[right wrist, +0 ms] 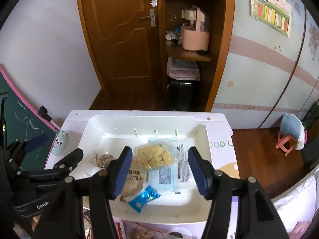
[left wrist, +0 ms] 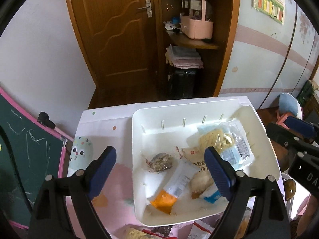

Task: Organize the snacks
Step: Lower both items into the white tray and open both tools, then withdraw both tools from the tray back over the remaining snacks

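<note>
Hovering over the white bin (right wrist: 87,131), your right gripper (right wrist: 159,171) gapes wide — empty. Your left gripper (left wrist: 159,167) too — snack packets (right wrist: 153,155) lie inside.

The left gripper (left wrist: 159,167) and right gripper (right wrist: 160,169) are held side by side, jaws spread wide, nothing gripped.

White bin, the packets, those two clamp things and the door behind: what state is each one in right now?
White bin: open-topped, several snacks lying in it.
Noodle packet: sealed, lying on other packets.
Small blue packet: lying flat in the bin, near its front edge.
Orange packet: lying in the bin's near corner.
Left gripper: open, holding nothing.
Right gripper: open, holding nothing.
Wooden door: closed.
</note>
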The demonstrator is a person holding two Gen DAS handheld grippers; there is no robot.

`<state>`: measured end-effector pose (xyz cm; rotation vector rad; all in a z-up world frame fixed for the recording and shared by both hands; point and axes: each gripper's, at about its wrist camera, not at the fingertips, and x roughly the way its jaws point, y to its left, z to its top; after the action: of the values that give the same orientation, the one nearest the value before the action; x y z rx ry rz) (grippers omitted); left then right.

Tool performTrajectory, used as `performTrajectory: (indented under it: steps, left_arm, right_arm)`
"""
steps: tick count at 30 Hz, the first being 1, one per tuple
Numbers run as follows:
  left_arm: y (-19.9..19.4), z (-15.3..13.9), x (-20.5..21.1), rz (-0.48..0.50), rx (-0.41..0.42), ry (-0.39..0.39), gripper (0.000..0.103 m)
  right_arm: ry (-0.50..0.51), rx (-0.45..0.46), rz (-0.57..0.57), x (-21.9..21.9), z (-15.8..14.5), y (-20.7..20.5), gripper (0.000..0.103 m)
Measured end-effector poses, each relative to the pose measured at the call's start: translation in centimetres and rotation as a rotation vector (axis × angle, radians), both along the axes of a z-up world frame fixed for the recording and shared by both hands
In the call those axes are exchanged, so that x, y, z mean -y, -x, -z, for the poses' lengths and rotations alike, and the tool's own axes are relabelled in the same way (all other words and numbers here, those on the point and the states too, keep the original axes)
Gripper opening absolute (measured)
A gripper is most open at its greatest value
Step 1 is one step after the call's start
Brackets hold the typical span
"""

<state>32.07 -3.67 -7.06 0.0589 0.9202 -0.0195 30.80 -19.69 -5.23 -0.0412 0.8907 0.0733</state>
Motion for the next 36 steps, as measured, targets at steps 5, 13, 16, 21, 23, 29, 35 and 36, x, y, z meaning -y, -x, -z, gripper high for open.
performTrajectory:
  steps: [5, 13, 16, 21, 23, 29, 35, 36]
  left_arm:
    - [0.9, -0.4, -0.6, -0.011, -0.008, 0.016, 0.089]
    - [3.6, -2.2, -1.6, -0.018, 0.016, 0.0, 0.089]
    - [4.7, -3.4, -1.9, -0.019, 0.033, -0.006, 0.089]
    - [7.1, -5.2, -2.5, -0.016, 0.063, -0.016, 0.089]
    - [8.1, -5.8, -2.6, -0.013, 0.072, -0.015, 0.089]
    - [11.6, -8.1, -3.3, 0.001, 0.11, -0.031, 0.09]
    - [15.0, -9.9, -4.2, 0.022, 0.152, -0.044, 0.095]
    - [15.4, -10.0, -4.3, 0.026, 0.156, -0.047, 0.095]
  right_arm:
    - [-0.015, -0.012, 0.013, 0.3, -0.2, 0.7, 0.059]
    - [-0.015, -0.019, 0.049, 0.8, -1.4, 2.8, 0.058]
    - [-0.007, -0.017, 0.074, 1.2, -2.0, 3.9, 0.058]
    - [-0.003, -0.007, 0.092, 1.8, -3.5, 5.8, 0.058]
    - [0.0, 0.003, 0.094, 1.9, -4.2, 7.0, 0.058]
    - [0.017, 0.025, 0.085, 1.8, -5.9, 10.3, 0.059]
    - [0.028, 0.048, 0.057, 1.3, -6.8, 13.1, 0.065]
    - [0.031, 0.05, 0.052, 1.1, -6.9, 13.5, 0.066]
